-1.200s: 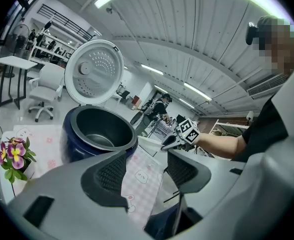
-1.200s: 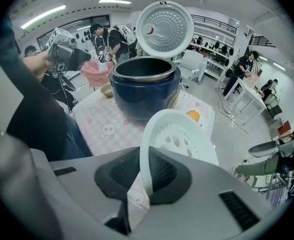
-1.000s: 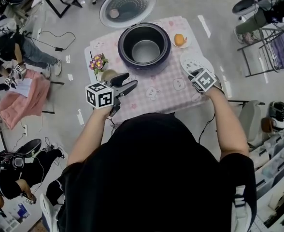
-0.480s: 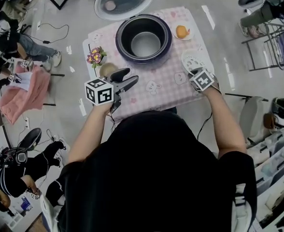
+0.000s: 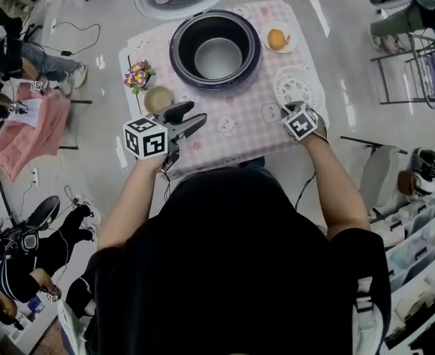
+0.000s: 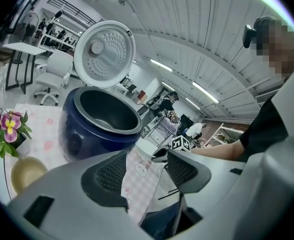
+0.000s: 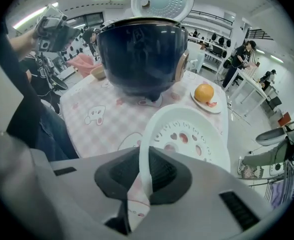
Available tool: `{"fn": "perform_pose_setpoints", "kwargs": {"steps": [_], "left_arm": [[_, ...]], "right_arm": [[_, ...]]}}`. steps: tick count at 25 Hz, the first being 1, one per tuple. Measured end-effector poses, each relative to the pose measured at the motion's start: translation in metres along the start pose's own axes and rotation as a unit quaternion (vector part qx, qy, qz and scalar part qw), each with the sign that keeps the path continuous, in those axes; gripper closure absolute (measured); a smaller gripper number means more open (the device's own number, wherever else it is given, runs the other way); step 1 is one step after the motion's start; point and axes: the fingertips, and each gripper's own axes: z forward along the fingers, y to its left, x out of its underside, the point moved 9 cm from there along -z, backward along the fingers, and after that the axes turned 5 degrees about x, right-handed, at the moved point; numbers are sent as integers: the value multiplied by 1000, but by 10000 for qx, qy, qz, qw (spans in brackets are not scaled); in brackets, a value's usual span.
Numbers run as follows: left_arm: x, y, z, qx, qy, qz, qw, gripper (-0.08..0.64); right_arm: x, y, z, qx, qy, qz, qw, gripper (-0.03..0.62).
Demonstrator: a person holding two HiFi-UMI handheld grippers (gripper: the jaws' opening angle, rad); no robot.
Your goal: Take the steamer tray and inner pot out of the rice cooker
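I was looking at an open lab hall: ceiling strip lights [image 6: 162, 65], white desks [image 6: 23, 46] and office chairs [image 6: 53, 73], other people [image 7: 244, 55] standing at workstations.

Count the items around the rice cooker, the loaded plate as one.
4: flowers and beige bowl at left; plate with an orange at back right; white steamer tray at right, gripped by the right tool. None looks hidden.

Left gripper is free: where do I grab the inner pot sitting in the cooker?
Probably the rim of the inner pot on its near left side, coming down from above, one finger inside and one outside. Only the rim shows above the cooker, and the open lid stands behind the far side.
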Motion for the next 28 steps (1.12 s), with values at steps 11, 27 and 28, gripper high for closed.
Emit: {"fn": "perform_pose_setpoints", "kwargs": {"steps": [11,27,28], "left_arm": [[14,7,-2,-129,6,-214,9997,295],[24,11,6,-130,24,-349,9993,295],[24,11,6,-121,27,-342,9993,295]], "right_arm": [[25,18,37,-101,503,-292,9983,540],[28,23,50,-100,494,-318,9982,529],[28,23,50,-96,479,-310,9983,529]]}}
